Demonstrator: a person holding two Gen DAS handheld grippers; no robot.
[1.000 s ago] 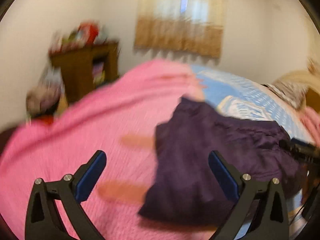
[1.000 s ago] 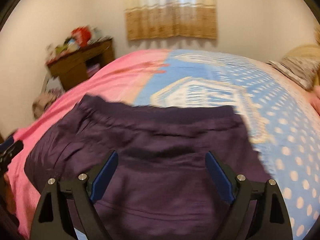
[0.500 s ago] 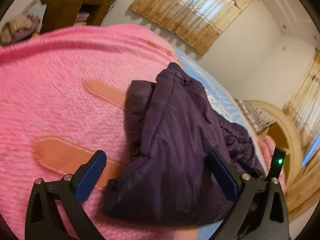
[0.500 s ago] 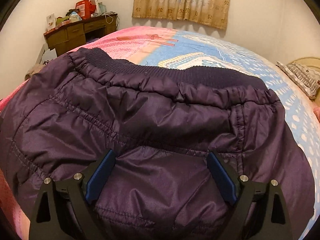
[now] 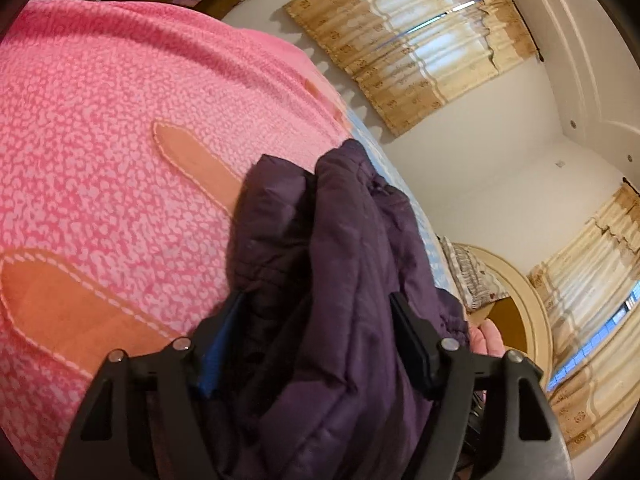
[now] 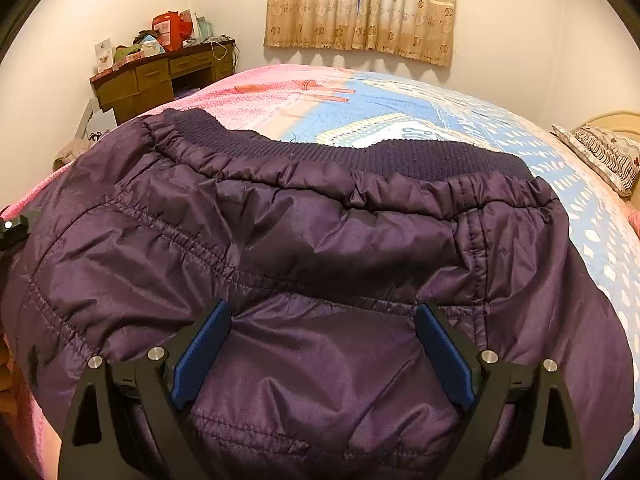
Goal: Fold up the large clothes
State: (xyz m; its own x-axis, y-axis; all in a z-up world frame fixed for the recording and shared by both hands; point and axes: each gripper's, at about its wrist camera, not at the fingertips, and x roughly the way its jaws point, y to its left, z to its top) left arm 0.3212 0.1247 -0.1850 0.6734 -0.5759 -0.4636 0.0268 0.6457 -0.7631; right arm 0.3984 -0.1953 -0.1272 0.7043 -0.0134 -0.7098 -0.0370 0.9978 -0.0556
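Purple padded jacket (image 6: 320, 240) lies on the bed (image 6: 480, 120), partly over its pink blanket (image 5: 100, 140); ribbed hem toward the curtained window (image 6: 360, 4), long axis crosswise. Cluttered wooden desk (image 6: 160, 76) by the wall. Left tool (image 5: 316, 320) straddles bunched jacket folds, fingers apart; right tool (image 6: 320, 332) spread, resting on the jacket.

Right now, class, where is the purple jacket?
The purple jacket lies on the bed, filling the right wrist view, with its knit hem toward the curtains; the left gripper has its fingers around one bunched edge.
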